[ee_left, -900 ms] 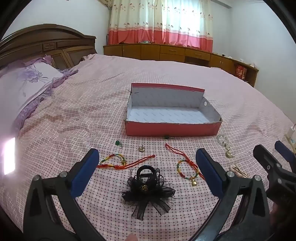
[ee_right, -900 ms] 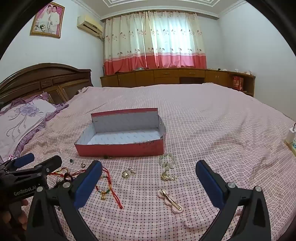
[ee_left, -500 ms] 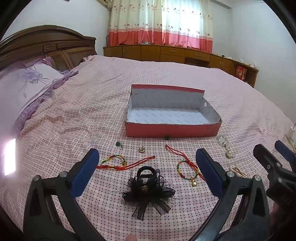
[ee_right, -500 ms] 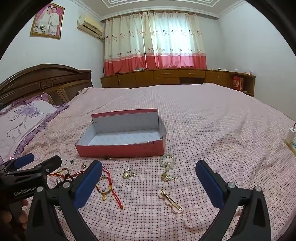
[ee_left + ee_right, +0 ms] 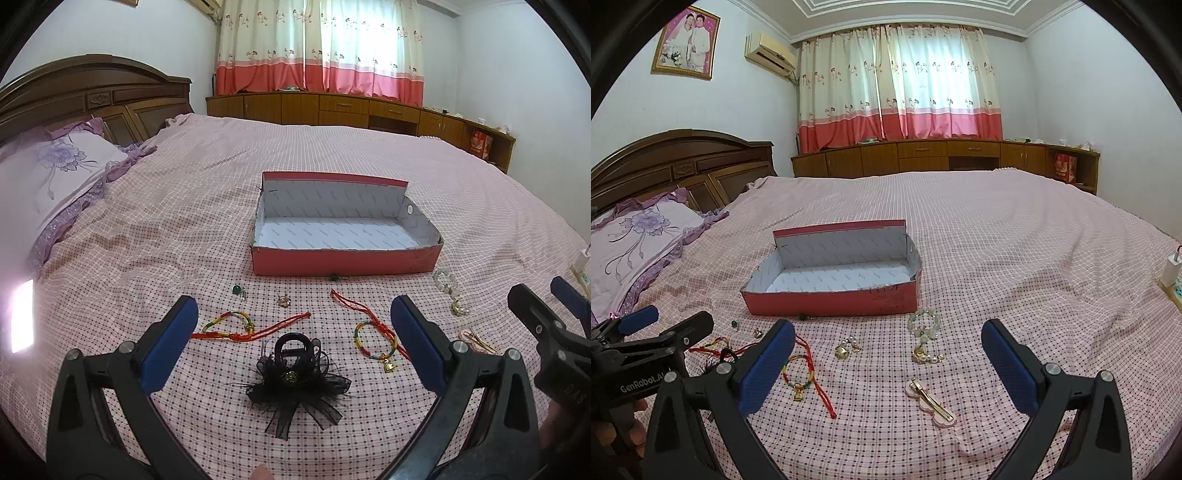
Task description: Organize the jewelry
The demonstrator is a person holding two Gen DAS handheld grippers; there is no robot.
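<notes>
Jewelry is lying scattered on the bed (image 5: pixel 1015 236) before the red box (image 5: pixel 831 301), which is being kept empty; nothing is sorted yet. Left gripper (image 5: pixel 291 325) and right gripper (image 5: pixel 886 347) are being held with jaws apart, holding nothing, above a black hair clip (image 5: pixel 295 376) and a pink hairpin (image 5: pixel 931 400)

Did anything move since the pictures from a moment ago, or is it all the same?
Almost nothing changed. The left tool tipped up a little, so the black hair clip sits slightly lower in its view. Nothing was grabbed or let go. Both tools are open as before, the right tool in the same place. The red box has nothing in it, and the bracelets, beads and pink hair clip lie where they were.
</notes>
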